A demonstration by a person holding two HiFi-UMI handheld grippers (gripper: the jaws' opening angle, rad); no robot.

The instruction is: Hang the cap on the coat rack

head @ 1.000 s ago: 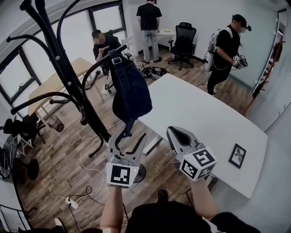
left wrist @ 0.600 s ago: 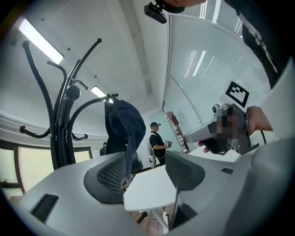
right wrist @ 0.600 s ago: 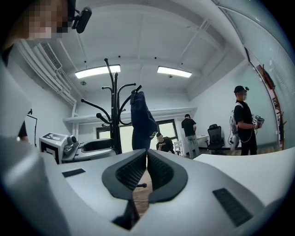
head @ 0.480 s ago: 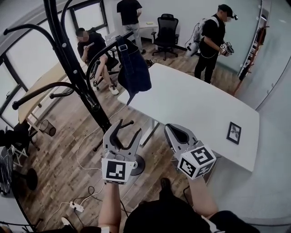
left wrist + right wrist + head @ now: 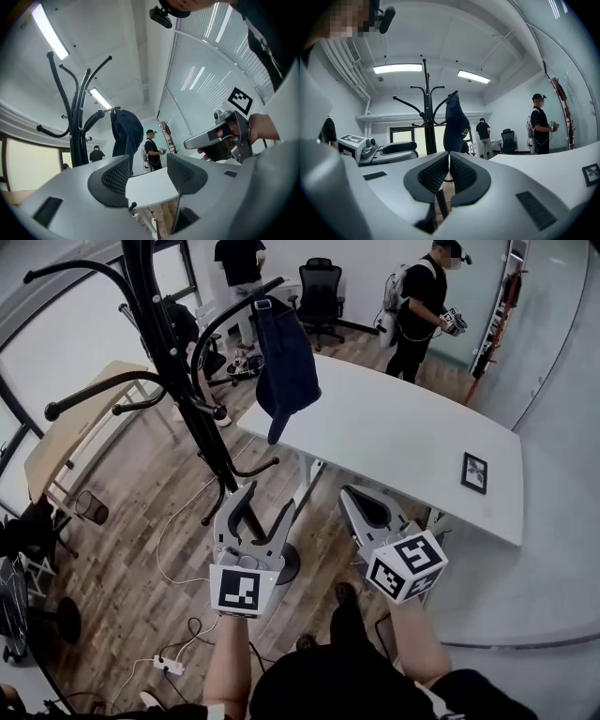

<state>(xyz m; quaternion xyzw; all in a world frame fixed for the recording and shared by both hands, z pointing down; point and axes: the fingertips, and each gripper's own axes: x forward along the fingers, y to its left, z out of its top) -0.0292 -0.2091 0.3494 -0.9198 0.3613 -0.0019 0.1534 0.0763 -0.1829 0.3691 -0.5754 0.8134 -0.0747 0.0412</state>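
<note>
While the dark blue cap [image 5: 286, 362] hangs from an upper hook of the coat rack [image 5: 178, 381] — right beside the white table's [image 5: 403, 442] corner — both claws sit low, well apart from it. Left gripper [image 5: 270, 501]: jaws spread wide, nothing between them. Right gripper [image 5: 354, 502]: jaws pressed together, empty.

No word or number here reads clearly. The dark cap [image 5: 456, 123] hanging on the coat rack [image 5: 425, 103] carries a small pale print at about four o'clock on its cloth, too small to make out. The cubes on the left gripper [image 5: 276, 493] and right gripper [image 5: 349, 493] show only black-and-white square patterns, no letters.
</note>
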